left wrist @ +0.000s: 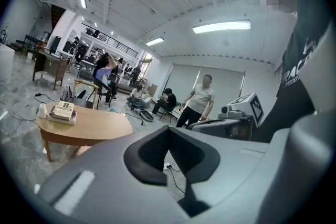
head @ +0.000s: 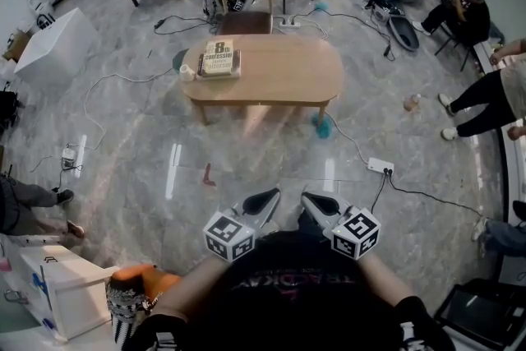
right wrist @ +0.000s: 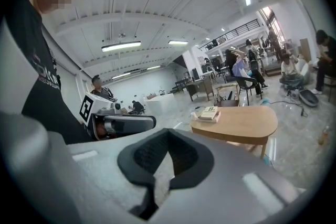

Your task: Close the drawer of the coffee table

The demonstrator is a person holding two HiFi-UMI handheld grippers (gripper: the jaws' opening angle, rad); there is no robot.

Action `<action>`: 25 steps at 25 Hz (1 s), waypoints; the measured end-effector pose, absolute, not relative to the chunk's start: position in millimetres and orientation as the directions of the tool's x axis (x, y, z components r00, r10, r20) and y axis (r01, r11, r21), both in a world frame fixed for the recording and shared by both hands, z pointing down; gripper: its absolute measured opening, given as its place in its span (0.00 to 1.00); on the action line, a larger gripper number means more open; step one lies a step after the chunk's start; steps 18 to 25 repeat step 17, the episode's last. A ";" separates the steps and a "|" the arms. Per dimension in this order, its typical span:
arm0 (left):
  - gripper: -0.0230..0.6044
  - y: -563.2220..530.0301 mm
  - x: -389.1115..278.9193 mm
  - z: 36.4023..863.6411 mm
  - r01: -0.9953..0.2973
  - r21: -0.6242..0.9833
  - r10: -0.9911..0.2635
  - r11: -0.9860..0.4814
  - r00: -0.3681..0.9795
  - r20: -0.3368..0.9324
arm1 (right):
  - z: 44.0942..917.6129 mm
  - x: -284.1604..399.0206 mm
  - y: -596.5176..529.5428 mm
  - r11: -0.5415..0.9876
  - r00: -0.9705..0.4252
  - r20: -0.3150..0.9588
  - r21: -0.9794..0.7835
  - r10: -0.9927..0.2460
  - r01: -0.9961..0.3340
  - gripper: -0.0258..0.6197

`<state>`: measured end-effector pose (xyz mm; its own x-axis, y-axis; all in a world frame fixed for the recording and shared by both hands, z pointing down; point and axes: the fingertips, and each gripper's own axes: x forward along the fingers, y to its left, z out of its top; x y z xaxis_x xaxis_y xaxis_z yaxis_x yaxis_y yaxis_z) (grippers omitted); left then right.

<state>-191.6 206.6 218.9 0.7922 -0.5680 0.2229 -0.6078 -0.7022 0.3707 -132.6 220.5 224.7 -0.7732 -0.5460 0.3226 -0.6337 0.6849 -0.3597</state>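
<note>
The oval wooden coffee table (head: 271, 74) stands in the middle of the marble floor, well ahead of me. A book (head: 219, 60) and a small white cup (head: 187, 72) sit on its left end. A pale orange shape (head: 255, 119) shows under its near edge; I cannot tell whether it is the drawer. My left gripper (head: 261, 200) and right gripper (head: 320, 203) are held side by side close to my chest, both shut and empty, far from the table. The left gripper view shows the table (left wrist: 89, 126) at the left beyond the left gripper (left wrist: 169, 129); the right gripper view shows the table (right wrist: 241, 123) at the right beyond the right gripper (right wrist: 168, 132).
A wooden chair (head: 243, 8) stands behind the table. A power strip (head: 380, 167) and cables lie on the floor to the right, and a teal object (head: 324, 127) sits by a table leg. A white box (head: 57, 292) is at my lower left. Several people sit or stand around the room's edges.
</note>
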 end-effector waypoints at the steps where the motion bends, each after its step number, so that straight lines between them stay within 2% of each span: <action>1: 0.04 206.7 -191.9 218.7 -0.608 0.370 -0.568 -0.703 0.792 0.223 | 224.6 -132.8 220.5 0.683 -0.772 0.323 -0.361 -0.547 -0.635 0.04; 25: 0.04 195.0 -210.6 230.5 -0.624 0.420 -0.590 -0.659 0.775 0.227 | 236.7 -152.0 210.9 0.696 -0.790 0.347 -0.376 -0.506 -0.611 0.04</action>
